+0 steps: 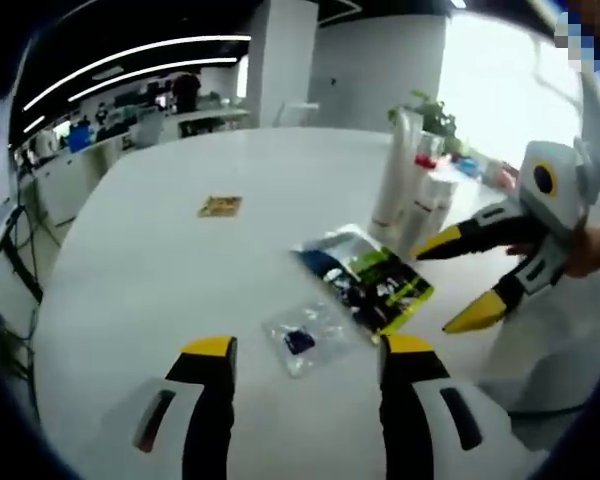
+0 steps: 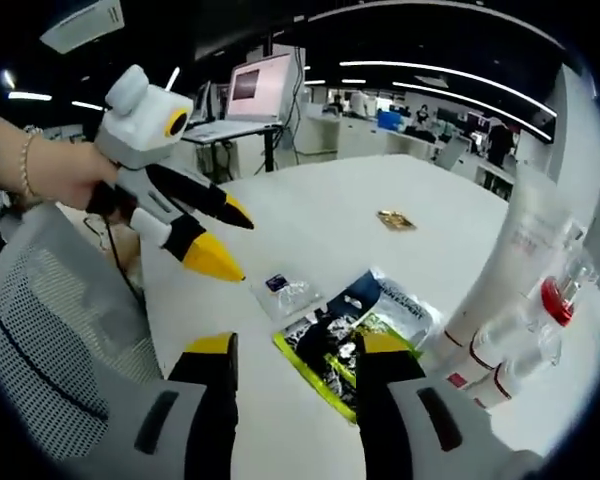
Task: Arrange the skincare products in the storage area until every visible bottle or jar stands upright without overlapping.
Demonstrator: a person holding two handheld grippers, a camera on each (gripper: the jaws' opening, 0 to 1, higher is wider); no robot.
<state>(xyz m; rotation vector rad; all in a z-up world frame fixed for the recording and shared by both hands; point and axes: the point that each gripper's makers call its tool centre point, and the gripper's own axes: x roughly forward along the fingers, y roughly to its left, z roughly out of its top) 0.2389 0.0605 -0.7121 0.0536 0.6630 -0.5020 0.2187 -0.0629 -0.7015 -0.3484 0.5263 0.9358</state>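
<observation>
On the white table, tall white bottles stand upright beside a flat sachet — smooth, light, likely tippy, so grasp mid-body. Left gripper and right gripper both gape, empty.

Item count on the white surface:

- Foil sachets, green and black print: one, lying flat near the surface's middle.
- Small clear plastic packets with a dark blue item inside: one, lying flat just beside the green sachet.
- Small flat brown-and-gold packets: one, lying apart, toward the far side of the surface.
- Tall white tubes: one, upright near the surface edge.
- Shorter white bottles with red bands: at least two in the right gripper view, upright beside the tall tube; the exact total cannot be told.
- Clear containers with a red cap: one, in the same group.
</observation>
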